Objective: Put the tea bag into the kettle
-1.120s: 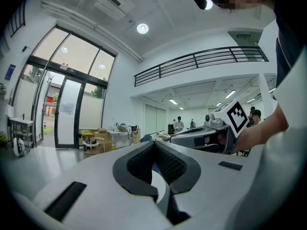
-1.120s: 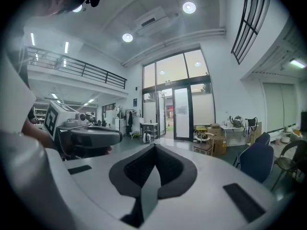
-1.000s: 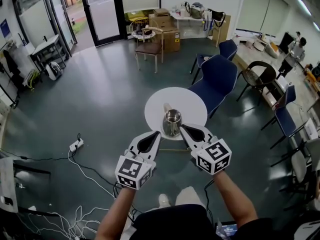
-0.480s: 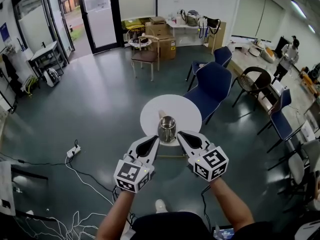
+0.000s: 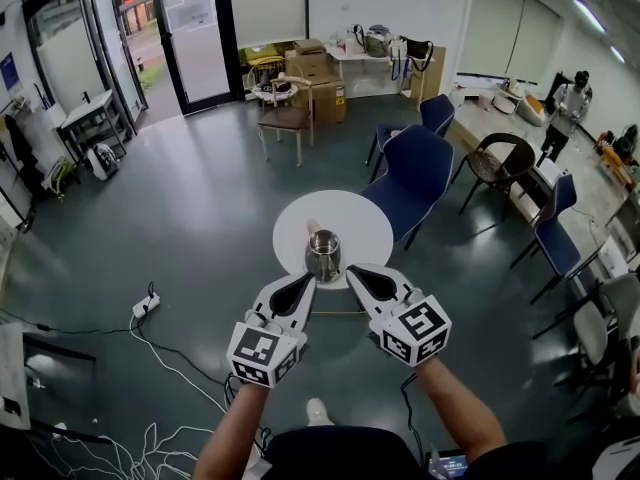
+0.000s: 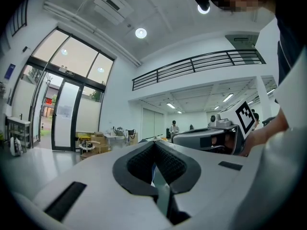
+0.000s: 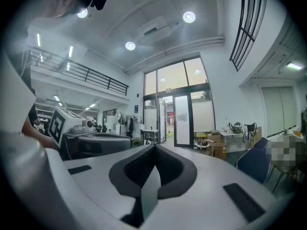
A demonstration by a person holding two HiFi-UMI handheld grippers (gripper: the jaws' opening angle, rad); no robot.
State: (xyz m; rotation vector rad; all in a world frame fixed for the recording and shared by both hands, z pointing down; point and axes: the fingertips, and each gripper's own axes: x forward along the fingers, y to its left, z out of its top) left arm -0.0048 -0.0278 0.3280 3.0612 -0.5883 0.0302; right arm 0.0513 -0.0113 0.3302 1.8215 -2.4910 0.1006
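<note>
Bright ceiling lights, strong fisheye distortion, sharp.

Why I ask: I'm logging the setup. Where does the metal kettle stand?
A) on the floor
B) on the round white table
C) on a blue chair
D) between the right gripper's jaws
B: the head view shows the kettle standing on the round white table, with neither gripper holding it.
</note>
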